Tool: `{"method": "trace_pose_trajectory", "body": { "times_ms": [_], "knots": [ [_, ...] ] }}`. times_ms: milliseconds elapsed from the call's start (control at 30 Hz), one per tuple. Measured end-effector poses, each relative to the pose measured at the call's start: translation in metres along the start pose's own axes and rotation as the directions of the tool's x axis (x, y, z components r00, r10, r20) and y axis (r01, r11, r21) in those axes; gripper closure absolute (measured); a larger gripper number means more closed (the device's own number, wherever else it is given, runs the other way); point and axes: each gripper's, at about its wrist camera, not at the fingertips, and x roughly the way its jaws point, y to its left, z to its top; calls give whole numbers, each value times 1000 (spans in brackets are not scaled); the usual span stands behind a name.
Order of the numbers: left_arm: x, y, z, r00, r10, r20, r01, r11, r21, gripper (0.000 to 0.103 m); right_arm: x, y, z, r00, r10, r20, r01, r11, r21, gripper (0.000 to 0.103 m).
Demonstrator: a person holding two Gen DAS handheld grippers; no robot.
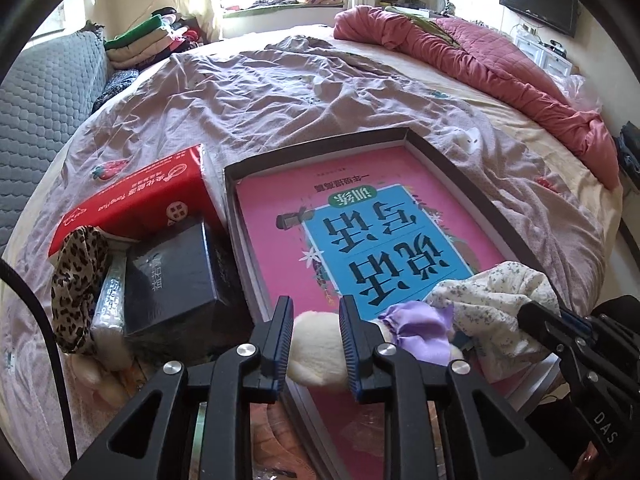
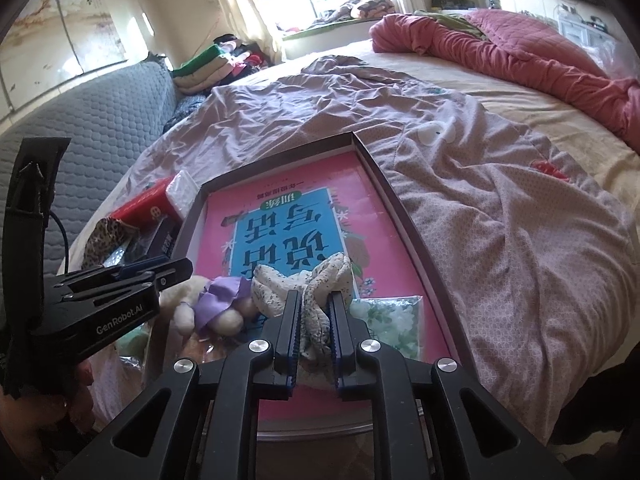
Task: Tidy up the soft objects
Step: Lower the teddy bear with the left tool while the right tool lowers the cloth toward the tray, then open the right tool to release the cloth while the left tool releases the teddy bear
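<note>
My left gripper [image 1: 314, 312] is shut on a cream plush toy [image 1: 316, 356] with a purple ruffle [image 1: 420, 324], at the near edge of a dark shallow box [image 1: 320, 148] holding a pink and blue book [image 1: 376, 232]. My right gripper [image 2: 314, 300] is shut on a cream floral cloth [image 2: 312, 280] above the same box [image 2: 280, 158]. The plush toy [image 2: 224, 312] lies just left of the cloth, and the left gripper [image 2: 132, 276] shows at the left. The floral cloth [image 1: 488, 304] and right gripper body show at the right of the left wrist view.
Left of the box lie a red tissue pack [image 1: 140, 196], a black box [image 1: 172, 276] and a leopard-print cloth [image 1: 76, 280]. A green floral packet [image 2: 392, 316] lies in the box. All sits on a bed with a mauve sheet [image 2: 500, 208] and a pink quilt [image 2: 520, 48].
</note>
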Motion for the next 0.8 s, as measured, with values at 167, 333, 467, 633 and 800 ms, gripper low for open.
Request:
{"method": "trace_pose_trajectory", "body": {
  "times_ms": [167, 333, 467, 633, 800],
  "knots": [
    [-6, -1, 0, 1000, -2, 12, 2, 1000, 4, 79, -1, -1, 0, 1000, -2, -1, 2, 1000, 9, 84],
    [-12, -2, 0, 1000, 4, 18, -5, 1000, 8, 79, -2, -3, 1, 1000, -1, -1, 1, 1000, 16, 81],
    [-19, -5, -1, 1000, 7, 20, -7, 1000, 18, 79, -5, -1, 1, 1000, -6, 6, 6, 1000, 10, 75],
    [-29, -7, 0, 999, 26, 34, -27, 999, 30, 78, -12, 1, 3, 1000, -5, 24, 5, 1000, 9, 68],
    [-38, -6, 1, 998, 42, 49, -43, 999, 24, 69, -18, 5, 6, 999, -15, 45, 15, 1000, 6, 60]
  ]
}}
